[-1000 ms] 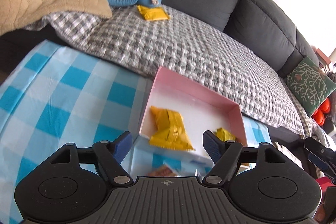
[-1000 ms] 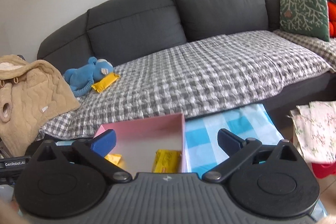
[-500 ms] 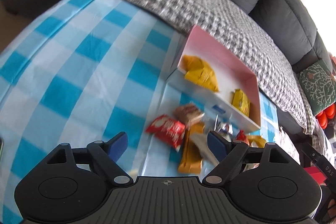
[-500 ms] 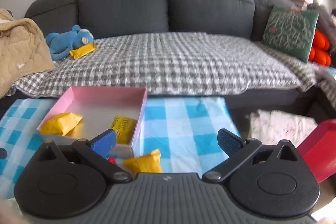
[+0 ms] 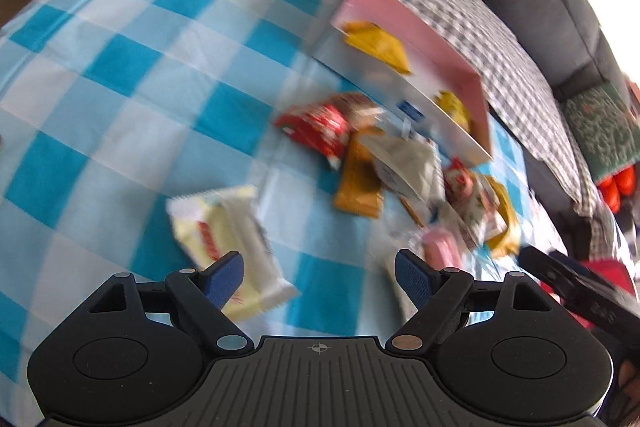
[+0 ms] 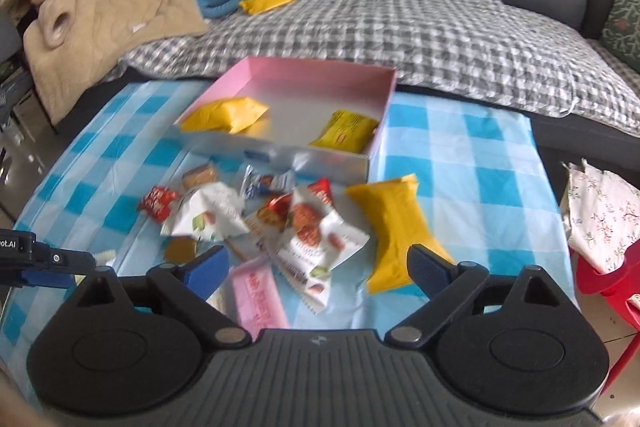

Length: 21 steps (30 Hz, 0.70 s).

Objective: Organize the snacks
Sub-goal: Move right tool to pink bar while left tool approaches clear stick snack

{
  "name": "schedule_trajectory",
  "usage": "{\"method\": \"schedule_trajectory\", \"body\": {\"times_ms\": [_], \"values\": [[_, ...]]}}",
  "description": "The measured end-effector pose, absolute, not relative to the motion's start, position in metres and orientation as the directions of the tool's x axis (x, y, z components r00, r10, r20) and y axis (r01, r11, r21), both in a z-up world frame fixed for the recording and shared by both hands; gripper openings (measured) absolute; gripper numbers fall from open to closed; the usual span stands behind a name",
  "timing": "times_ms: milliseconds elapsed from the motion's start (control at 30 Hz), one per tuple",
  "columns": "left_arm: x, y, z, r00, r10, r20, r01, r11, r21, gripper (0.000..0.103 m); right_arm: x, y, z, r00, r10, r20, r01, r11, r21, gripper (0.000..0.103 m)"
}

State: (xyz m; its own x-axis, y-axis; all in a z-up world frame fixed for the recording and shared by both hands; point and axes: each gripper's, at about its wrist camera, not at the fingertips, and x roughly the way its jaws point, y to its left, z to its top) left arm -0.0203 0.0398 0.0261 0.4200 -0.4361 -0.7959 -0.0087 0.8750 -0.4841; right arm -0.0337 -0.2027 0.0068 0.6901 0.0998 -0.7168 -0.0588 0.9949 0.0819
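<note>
**Operator:** Which step is in hand, and how should it be done?

**Technician:** Judged from the layout, picking loose snacks from the checked tablecloth and placing them in the pink box. Working left to right: the white wafer packet lies alone, clear of the pile. Approach it from above, straddle its narrow width, and close only once both pads are level with the wrapper. The central pile overlaps, so take outer items first. The yellow packet on the right lies apart and is an easy single pick.

**Operator:** State of the left gripper?

**Technician:** Released, jaws wide, holding nothing. They have been opening within the last second. One finger sits over the wafer packet's near end; contact cannot be confirmed.

**Operator:** And the right gripper?

**Technician:** Also released and empty, though its jaws have just been closing slightly. A pink packet and a nut-print pouch lie below the gap, untouched.

**Operator:** Box contents?

**Technician:** Two yellow packets already inside.
</note>
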Motion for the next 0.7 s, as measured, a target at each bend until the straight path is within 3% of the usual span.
{"method": "schedule_trajectory", "body": {"times_ms": [200,467,633,700], "values": [[-0.036,-0.003,0.010,0.363,-0.471,-0.804,0.083,0.876,-0.476,0.084,-0.024,-0.191,-0.012,0.601,0.141,-0.787,-0.113,0.989,0.090,0.069],[-0.043,-0.020,0.001,0.353,-0.482,-0.802,0.115,0.873,-0.474,0.084,-0.020,-0.180,-0.031,0.513,0.192,-0.837,-0.167,0.978,0.122,0.061],[-0.042,-0.024,0.000,0.364,-0.465,-0.807,0.126,0.883,-0.451,0.085,-0.013,-0.173,-0.047,0.465,0.137,-0.875,-0.169,0.983,0.065,0.046],[-0.042,-0.025,-0.001,0.364,-0.460,-0.810,0.128,0.886,-0.445,0.085,-0.012,-0.175,-0.049,0.455,0.146,-0.878,-0.172,0.982,0.075,0.035]]}}
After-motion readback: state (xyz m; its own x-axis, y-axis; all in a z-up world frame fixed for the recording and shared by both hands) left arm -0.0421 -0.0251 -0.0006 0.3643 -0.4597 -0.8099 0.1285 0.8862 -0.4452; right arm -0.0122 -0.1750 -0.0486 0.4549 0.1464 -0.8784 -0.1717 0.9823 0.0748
